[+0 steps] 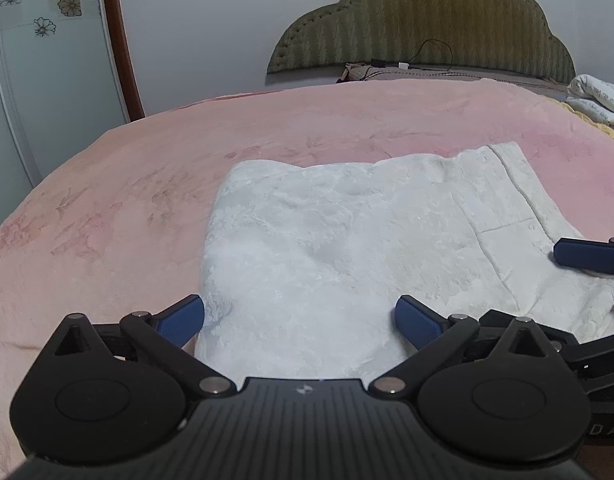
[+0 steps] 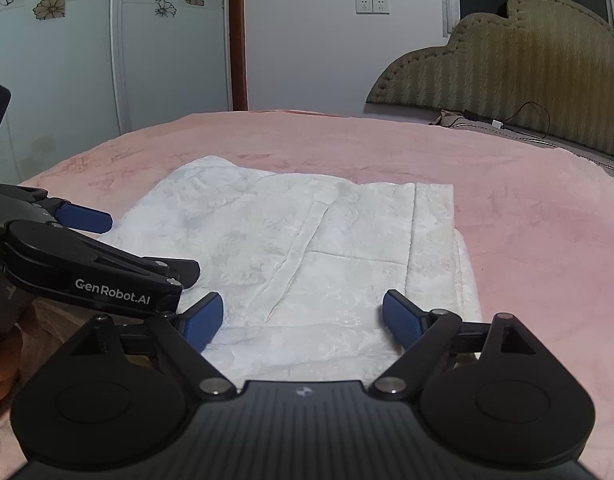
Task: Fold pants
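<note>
Pants: one white pair (image 1: 347, 240), folded into a flat rectangle, lying mid-bed on the pink blanket (image 1: 107, 208)
Grippers: two; my left gripper (image 1: 299, 322) and right gripper (image 2: 303, 318) are both hanging spread wide over the pants' near edge, gripping nothing
Open room: bare blanket is showing around the pants' far and side edges, up to the headboard (image 1: 427, 28)

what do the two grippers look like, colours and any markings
Both the left gripper and the right gripper are matte black, with ribbed bodies, round pivot housings, silver pins and blue finger pads. White lettering reading GenRobot.AI runs along the left gripper's side.
</note>
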`<move>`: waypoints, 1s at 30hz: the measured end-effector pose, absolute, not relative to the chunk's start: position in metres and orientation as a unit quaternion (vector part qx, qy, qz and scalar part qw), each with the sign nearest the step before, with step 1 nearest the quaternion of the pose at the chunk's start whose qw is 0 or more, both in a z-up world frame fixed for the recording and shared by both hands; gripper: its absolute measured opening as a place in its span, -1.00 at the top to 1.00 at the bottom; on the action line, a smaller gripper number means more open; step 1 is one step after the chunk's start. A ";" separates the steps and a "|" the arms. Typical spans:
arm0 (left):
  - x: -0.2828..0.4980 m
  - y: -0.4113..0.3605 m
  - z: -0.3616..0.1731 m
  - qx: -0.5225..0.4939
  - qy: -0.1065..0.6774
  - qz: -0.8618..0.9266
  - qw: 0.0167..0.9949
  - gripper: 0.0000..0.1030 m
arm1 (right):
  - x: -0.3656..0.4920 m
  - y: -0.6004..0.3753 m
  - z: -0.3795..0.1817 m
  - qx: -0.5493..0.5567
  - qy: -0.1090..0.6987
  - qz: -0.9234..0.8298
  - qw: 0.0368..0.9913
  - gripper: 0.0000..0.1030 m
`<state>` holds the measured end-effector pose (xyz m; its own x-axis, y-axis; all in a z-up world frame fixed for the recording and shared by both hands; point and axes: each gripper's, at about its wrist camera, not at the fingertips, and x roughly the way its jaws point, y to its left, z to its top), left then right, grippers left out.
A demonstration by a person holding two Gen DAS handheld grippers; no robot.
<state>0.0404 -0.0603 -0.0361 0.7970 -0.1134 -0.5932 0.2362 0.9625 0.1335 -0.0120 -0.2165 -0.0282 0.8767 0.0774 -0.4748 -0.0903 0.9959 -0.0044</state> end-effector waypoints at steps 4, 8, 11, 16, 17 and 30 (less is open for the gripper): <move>0.039 -0.056 -0.033 0.108 0.301 -0.110 0.941 -1.00 | -0.013 -0.215 -0.026 -0.026 0.244 0.037 0.969 -0.83; 0.041 -0.039 -0.027 0.116 0.294 -0.122 0.941 -0.98 | -0.017 -0.232 -0.011 -0.017 0.230 0.040 0.972 -0.83; 0.053 -0.015 -0.028 0.081 0.307 -0.142 0.938 -0.98 | -0.010 -0.261 -0.005 -0.008 0.255 0.025 0.966 -0.89; 0.087 0.031 -0.035 -0.060 0.384 -0.230 0.892 -0.79 | 0.012 -0.320 -0.016 0.059 0.326 0.055 0.942 -0.88; 0.093 0.040 -0.036 -0.089 0.390 -0.240 0.885 -0.79 | 0.016 -0.331 -0.019 0.088 0.333 0.072 0.936 -0.88; 0.133 0.024 -0.042 -0.167 0.410 -0.294 0.847 -0.69 | 0.076 -0.374 -0.048 0.287 0.344 0.252 0.858 -0.90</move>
